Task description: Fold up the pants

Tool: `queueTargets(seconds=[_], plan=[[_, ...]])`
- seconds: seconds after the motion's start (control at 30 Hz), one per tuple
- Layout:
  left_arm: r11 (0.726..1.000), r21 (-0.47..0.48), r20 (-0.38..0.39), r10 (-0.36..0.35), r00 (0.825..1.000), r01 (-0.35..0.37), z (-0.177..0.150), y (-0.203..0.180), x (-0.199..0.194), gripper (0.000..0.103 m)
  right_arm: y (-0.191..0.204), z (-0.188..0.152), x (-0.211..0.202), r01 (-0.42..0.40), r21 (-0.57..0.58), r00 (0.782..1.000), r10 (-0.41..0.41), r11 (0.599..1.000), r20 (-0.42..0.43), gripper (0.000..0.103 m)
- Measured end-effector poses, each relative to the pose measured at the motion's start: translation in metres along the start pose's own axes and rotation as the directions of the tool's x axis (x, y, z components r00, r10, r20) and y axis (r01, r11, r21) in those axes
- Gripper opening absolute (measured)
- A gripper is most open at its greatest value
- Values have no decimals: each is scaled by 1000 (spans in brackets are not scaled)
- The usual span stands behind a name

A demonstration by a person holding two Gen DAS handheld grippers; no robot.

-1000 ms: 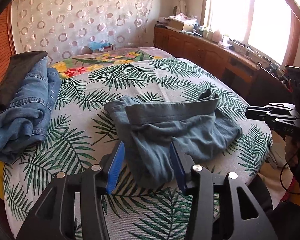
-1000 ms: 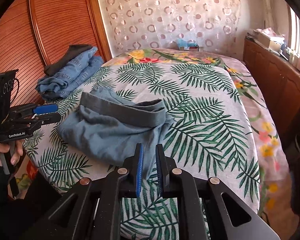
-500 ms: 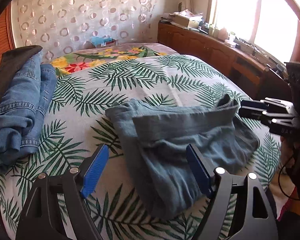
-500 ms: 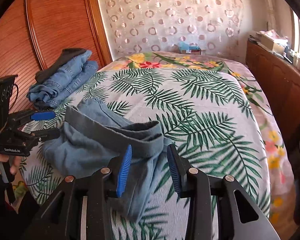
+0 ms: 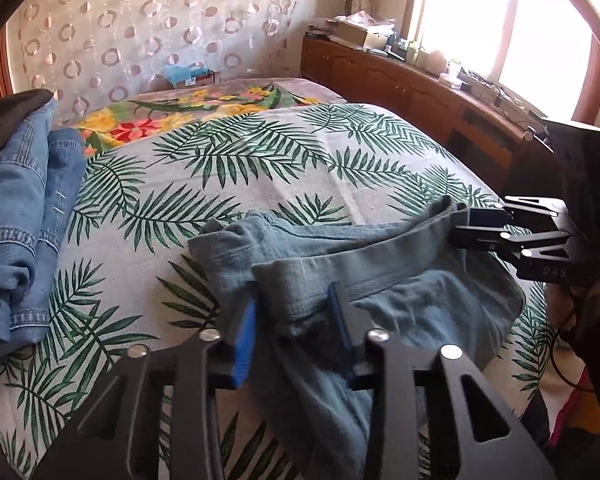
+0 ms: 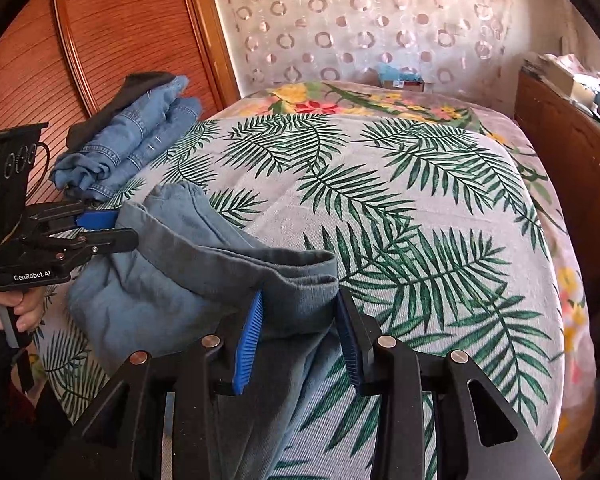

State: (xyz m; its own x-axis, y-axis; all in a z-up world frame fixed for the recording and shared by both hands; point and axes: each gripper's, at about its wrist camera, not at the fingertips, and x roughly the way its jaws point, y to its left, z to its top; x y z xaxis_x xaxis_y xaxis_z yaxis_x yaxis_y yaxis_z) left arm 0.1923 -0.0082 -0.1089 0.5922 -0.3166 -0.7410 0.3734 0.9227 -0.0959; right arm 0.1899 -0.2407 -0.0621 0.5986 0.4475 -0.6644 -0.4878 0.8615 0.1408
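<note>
I am working the pants (image 5: 380, 280), which are lying crumpled on the near part of the bed (image 5: 260, 184), with the waistband running between my two grippers.

Left gripper (image 5: 294, 320): the jaws are closing. A bunched end of the waistband is sitting between the blue pads (image 5: 244, 344). The cloth is touching both pads, and I am pinching it. In the right wrist view this gripper (image 6: 116, 228) is reaching in from the left edge, with its tips at the pants' far end.

Right gripper (image 6: 298, 328): the jaws are closing. The other waistband end, a folded grey-blue band, is filling the gap between the pads (image 6: 248, 340) and touching both. In the left wrist view the same gripper (image 5: 466, 226) is meeting the raised corner of the waistband.

Both grippers are pointing forward and downward at the bed. My left hand (image 6: 18, 308) is wrapping the handle below its gripper.

The pants are soft, matte, grey-blue woven cloth, wrinkled and heaped. The pads are ribbed blue strips on black, angular fingers with round metal rivets. The bed cover is pale, coarse weave printed with green palm fronds. Folded jeans (image 5: 24, 216) are lying well apart at the bed's left side.
</note>
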Motion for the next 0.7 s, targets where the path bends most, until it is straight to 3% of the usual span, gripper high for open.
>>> queueTargets(seconds=[0.07, 0.1, 0.3, 0.6, 0.7], plan=[[1000, 10, 11, -3, 1000, 2, 0, -2, -3, 19, 2, 2, 0, -3, -12, 1000, 3, 1000, 8, 12], [1000, 10, 21, -10, 1000, 9, 2, -3, -5, 17, 4, 4, -1, -15, -21, 1000, 16, 1000, 9, 10], [1000, -3, 80, 7, 997, -7, 16, -2, -19, 13, 9, 14, -13, 28, -16, 995, -26, 999, 95, 9], [998, 0, 20, 59, 998, -59, 21, 6, 7, 13, 11, 17, 12, 71, 16, 997, -72, 997, 22, 10], [998, -20, 15, 56, 998, -56, 20, 7, 4, 15, 9, 19, 8, 68, 34, 997, -69, 997, 23, 21]])
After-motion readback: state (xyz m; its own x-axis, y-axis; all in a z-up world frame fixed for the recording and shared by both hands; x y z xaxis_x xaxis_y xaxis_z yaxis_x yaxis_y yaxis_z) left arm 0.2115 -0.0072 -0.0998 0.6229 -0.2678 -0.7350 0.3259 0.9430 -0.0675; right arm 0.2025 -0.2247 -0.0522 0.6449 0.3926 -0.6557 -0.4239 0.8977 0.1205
